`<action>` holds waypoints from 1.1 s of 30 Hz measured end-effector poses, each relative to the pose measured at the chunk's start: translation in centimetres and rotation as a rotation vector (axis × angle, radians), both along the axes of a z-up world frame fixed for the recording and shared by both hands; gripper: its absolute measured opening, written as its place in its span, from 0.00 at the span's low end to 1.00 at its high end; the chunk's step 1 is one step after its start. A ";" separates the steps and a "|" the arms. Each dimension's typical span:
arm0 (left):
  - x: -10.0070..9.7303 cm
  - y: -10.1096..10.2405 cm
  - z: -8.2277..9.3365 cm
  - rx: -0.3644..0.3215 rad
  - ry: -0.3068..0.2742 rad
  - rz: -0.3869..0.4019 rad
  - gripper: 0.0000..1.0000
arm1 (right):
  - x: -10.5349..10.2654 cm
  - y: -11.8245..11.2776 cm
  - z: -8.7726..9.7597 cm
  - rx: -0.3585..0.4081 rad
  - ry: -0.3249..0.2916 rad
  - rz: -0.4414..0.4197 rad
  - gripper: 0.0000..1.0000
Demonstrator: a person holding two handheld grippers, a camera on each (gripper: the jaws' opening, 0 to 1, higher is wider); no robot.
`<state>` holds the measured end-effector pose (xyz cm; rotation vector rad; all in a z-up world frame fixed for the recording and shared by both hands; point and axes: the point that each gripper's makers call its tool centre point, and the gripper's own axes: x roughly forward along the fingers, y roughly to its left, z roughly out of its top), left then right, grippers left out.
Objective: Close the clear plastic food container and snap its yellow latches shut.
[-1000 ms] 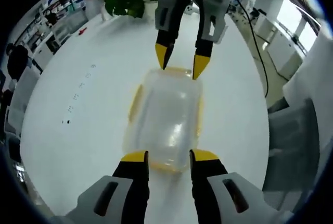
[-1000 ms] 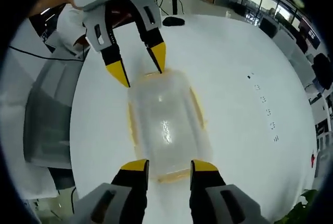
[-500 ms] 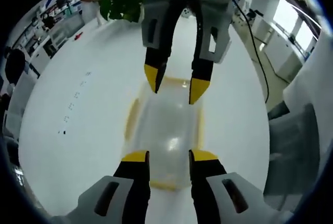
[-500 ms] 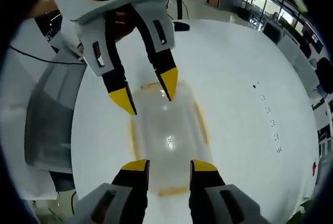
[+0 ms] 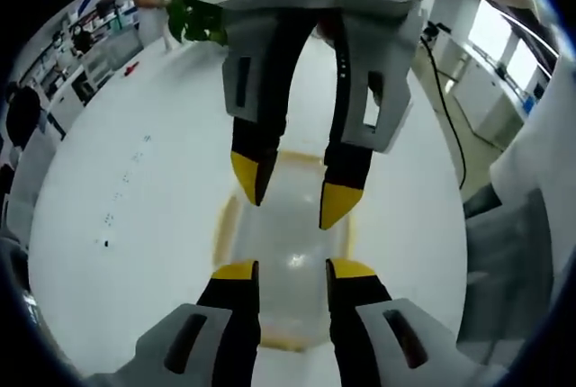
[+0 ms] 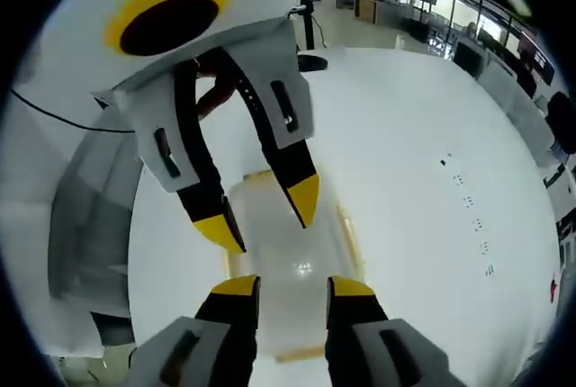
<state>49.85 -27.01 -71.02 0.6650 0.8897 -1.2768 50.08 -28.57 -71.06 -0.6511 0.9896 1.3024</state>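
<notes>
Facing off over container (image 5: 288,252) at frame centre, long axis running between left gripper (image 5: 282,270) and right gripper (image 6: 283,286); both jaws apart, equally near.

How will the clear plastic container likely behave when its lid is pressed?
The clear plastic food container with yellow latches looks empty, so probably light and apt to slide on the smooth white table. Its thin glossy lid may flex and feel slippery.

Your left gripper (image 5: 291,269), jaws parted, faces your right gripper (image 5: 292,193) over the clear container (image 5: 286,247) with yellow latches (image 5: 223,225) on the white tabletop (image 5: 126,225).
</notes>
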 end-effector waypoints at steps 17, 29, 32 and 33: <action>-0.9 -0.5 -0.6 0.003 0.013 0.003 0.26 | 1.5 0.7 -0.1 0.018 -0.017 -0.008 0.27; -1.7 -0.4 -0.6 -0.010 0.008 0.012 0.29 | 2.3 1.0 -0.2 0.007 -0.026 0.005 0.28; -2.1 -0.2 -0.7 -0.006 0.001 0.012 0.31 | 2.6 1.2 -0.4 0.001 -0.028 0.010 0.28; -2.2 -0.1 -0.7 -0.002 -0.006 0.009 0.31 | 2.6 1.2 -0.4 -0.003 -0.027 0.014 0.29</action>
